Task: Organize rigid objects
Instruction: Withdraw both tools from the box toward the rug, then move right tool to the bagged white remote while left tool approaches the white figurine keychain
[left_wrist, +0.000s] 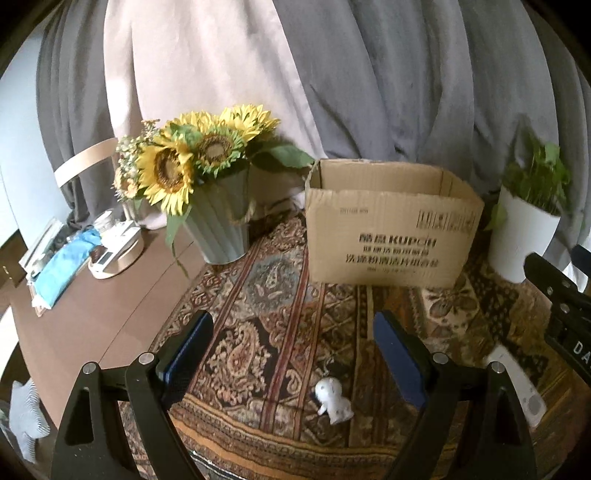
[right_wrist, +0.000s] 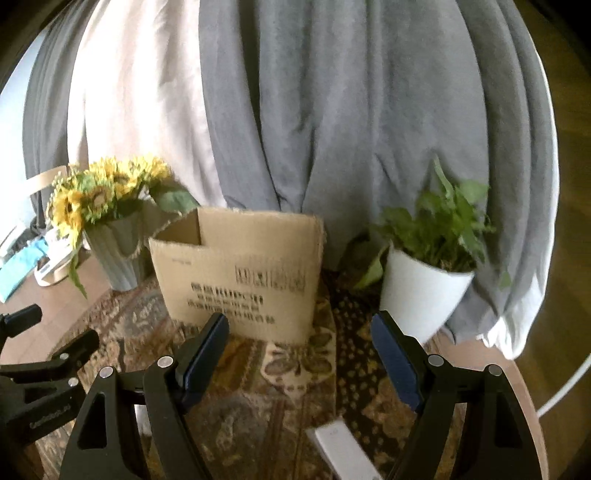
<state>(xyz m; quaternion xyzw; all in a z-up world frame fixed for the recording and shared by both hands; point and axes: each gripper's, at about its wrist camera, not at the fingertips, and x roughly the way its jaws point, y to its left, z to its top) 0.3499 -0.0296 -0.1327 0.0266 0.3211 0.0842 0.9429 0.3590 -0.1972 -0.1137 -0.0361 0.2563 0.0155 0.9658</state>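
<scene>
Between the spread, empty left tongs (left_wrist: 291, 354) lies a white figurine (left_wrist: 333, 405); right tongs (right_wrist: 299, 354) gape over a white remote (right_wrist: 345, 454).

A ribbed vase (left_wrist: 223, 225) of sunflowers (left_wrist: 192, 155) stands at the edge of a patterned cloth (left_wrist: 266, 332) on the brown tabletop (left_wrist: 110, 306). A white potted plant (left_wrist: 524, 229) stands well apart from it, with grey curtains (left_wrist: 388, 74) behind.

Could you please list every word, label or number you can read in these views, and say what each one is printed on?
"KUPOH", as best it reads, with Chinese characters before it: front of the cardboard box.
Chinese lines below it, the small print and the symbol panel on the box: too blurred to read.
"DA", cut off by the frame edge: body of the right gripper.
Embossed text on the left gripper: too blurred to read.
</scene>
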